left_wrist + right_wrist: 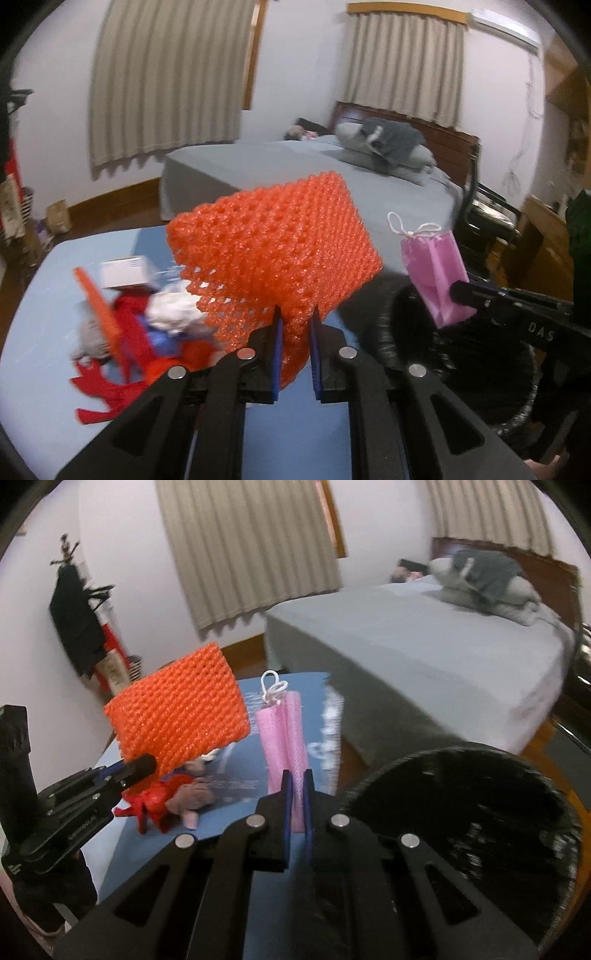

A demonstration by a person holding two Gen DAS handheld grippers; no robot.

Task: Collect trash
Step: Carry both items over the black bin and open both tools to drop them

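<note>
My left gripper (296, 332) is shut on an orange foam net (275, 245) and holds it up above the blue table; it also shows in the right wrist view (177, 716). My right gripper (296, 794) is shut on a pink mesh bag (284, 734) with a white loop, held upright; the bag also shows in the left wrist view (436, 273), over a black-lined trash bin (461, 354). The bin (465, 834) is at the right, beside my right gripper. More trash (140, 325) lies in a pile on the table: red scraps, white crumpled paper, a grey lump.
The blue table (44, 369) holds a white box (125, 271) and an orange strip (98, 306). A bed (295, 166) with grey pillows stands behind. Curtains cover the windows. A coat rack (77, 613) stands at the left wall.
</note>
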